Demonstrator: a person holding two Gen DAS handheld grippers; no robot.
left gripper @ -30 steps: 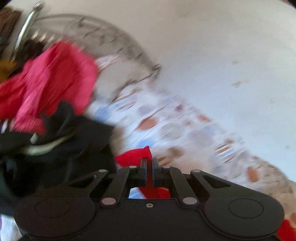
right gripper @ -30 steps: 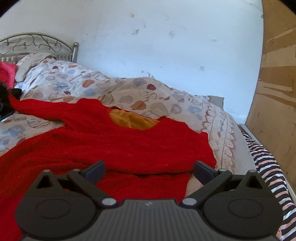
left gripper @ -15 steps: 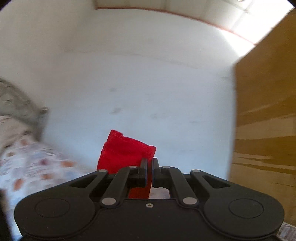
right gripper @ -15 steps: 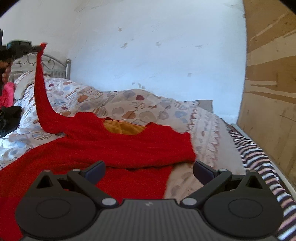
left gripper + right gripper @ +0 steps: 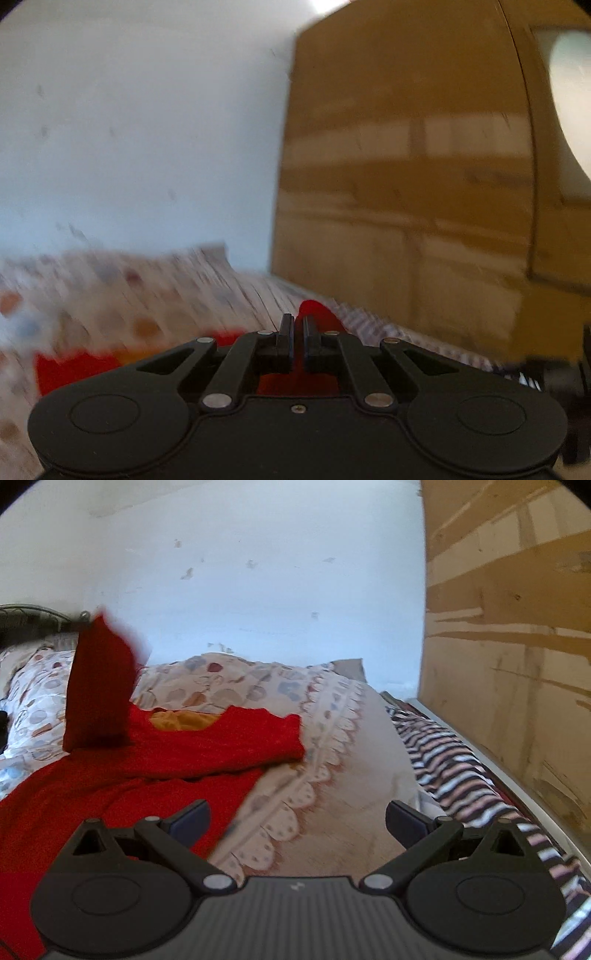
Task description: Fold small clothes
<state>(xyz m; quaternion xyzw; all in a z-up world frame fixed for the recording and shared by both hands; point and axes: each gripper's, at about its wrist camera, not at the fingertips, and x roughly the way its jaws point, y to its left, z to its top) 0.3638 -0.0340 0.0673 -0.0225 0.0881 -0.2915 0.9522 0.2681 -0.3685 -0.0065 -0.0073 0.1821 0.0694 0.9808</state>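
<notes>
A red knit sweater [image 5: 110, 786] lies spread on the patterned bedspread [image 5: 332, 775], with a yellow lining showing at its neck. My left gripper [image 5: 298, 325] is shut on the red sleeve [image 5: 314, 314] and holds it lifted; the raised sleeve [image 5: 98, 690] hangs above the sweater's left side in the right wrist view. The left wrist view is motion-blurred, with the sweater body [image 5: 74, 365] low on the left. My right gripper [image 5: 297, 818] is open and empty, low over the bed by the sweater's right edge.
A striped cloth [image 5: 461, 760] lies along the bed's right side. A brown wooden wardrobe [image 5: 509, 627] stands on the right and a white wall [image 5: 258, 572] is behind the bed. A metal headboard [image 5: 29, 614] is at the far left.
My left gripper has lifted the red sleeve and swung it right over the sweater. My right gripper has shifted right, off the sweater toward the bed's edge.
</notes>
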